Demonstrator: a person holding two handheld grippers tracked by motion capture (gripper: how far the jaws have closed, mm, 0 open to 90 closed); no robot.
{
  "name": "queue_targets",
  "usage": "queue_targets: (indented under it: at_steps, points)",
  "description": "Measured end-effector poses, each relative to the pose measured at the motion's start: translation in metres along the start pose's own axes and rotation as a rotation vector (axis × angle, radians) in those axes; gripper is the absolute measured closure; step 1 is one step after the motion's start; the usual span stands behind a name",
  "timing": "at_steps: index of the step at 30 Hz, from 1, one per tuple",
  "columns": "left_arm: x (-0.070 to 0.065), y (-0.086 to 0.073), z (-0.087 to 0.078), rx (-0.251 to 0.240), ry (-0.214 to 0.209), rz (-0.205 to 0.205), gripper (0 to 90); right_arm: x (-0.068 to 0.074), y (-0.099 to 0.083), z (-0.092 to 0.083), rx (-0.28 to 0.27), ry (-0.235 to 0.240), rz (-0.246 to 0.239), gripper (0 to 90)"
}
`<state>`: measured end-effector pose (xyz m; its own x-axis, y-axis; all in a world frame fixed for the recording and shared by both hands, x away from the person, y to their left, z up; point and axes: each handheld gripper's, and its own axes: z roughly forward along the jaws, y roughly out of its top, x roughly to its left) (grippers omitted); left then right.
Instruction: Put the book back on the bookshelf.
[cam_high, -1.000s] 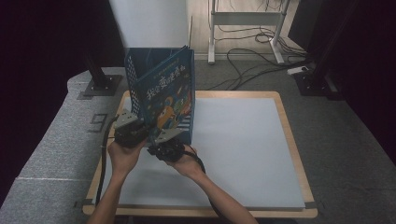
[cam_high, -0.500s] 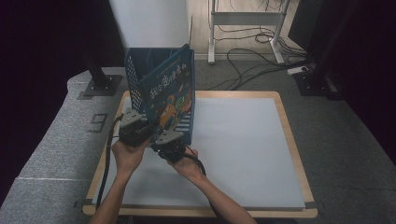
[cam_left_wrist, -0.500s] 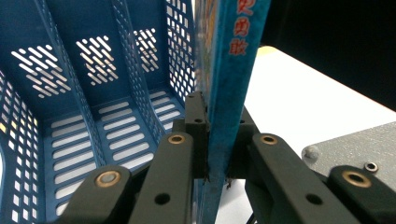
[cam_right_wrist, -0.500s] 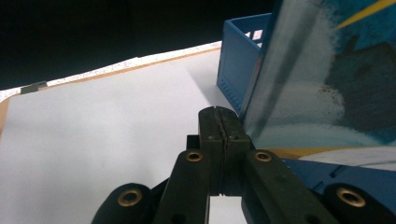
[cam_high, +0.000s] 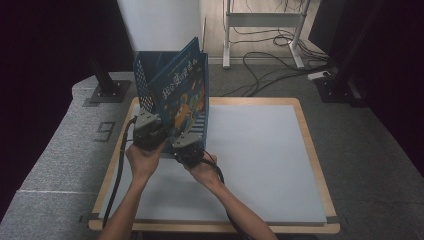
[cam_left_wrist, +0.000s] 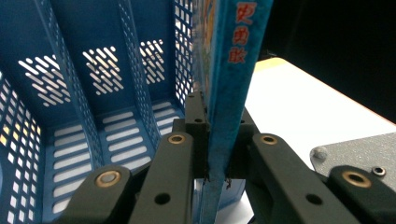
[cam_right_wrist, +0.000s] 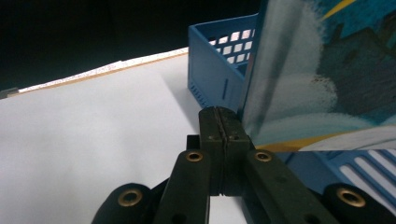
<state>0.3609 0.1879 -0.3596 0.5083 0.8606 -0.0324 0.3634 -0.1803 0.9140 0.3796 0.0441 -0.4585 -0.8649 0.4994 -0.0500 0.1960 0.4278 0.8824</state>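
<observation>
While the table (cam_high: 260, 165) lies mostly bare under its pale mat, a blue file rack (cam_high: 145, 82) stands at its far left corner, and a thin picture book (cam_high: 182, 97) stands upright at the rack's right-hand slot, its bottom edge near the rack's open front. The left gripper (cam_high: 150, 131) pinches the book's spine edge low down, pads pressed on both covers, as the left gripper view shows (cam_left_wrist: 217, 140). The right gripper (cam_high: 186, 142) is pressed together just beside the lower corner of the book (cam_right_wrist: 327, 79); whether it nips the cover cannot be told. The book looks light, flat and fairly stiff, with glossy covers that may slip; a low grip by the spine should steady it best.
</observation>
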Motion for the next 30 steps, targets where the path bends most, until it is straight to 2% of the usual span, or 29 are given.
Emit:
queue_targets:
  at_steps: [4, 10, 26, 30]
  points:
    - [-0.004, 0.003, 0.006, -0.01, 0.021, -0.005, 83.0, -0.007, 0.001, -0.002, -0.002, -0.011, 0.004, 88.6]
    - [-0.004, 0.006, 0.014, -0.02, 0.033, -0.05, 83.0, -0.017, -0.001, -0.005, 0.001, -0.022, 0.007, 88.6]
    - [-0.011, 0.009, 0.011, -0.031, 0.087, -0.032, 83.3, -0.021, 0.002, -0.005, -0.014, -0.012, -0.001, 88.6]
    - [-0.009, 0.01, 0.016, -0.031, 0.092, -0.044, 83.3, -0.024, 0.003, -0.003, -0.014, -0.016, 0.0, 88.6]
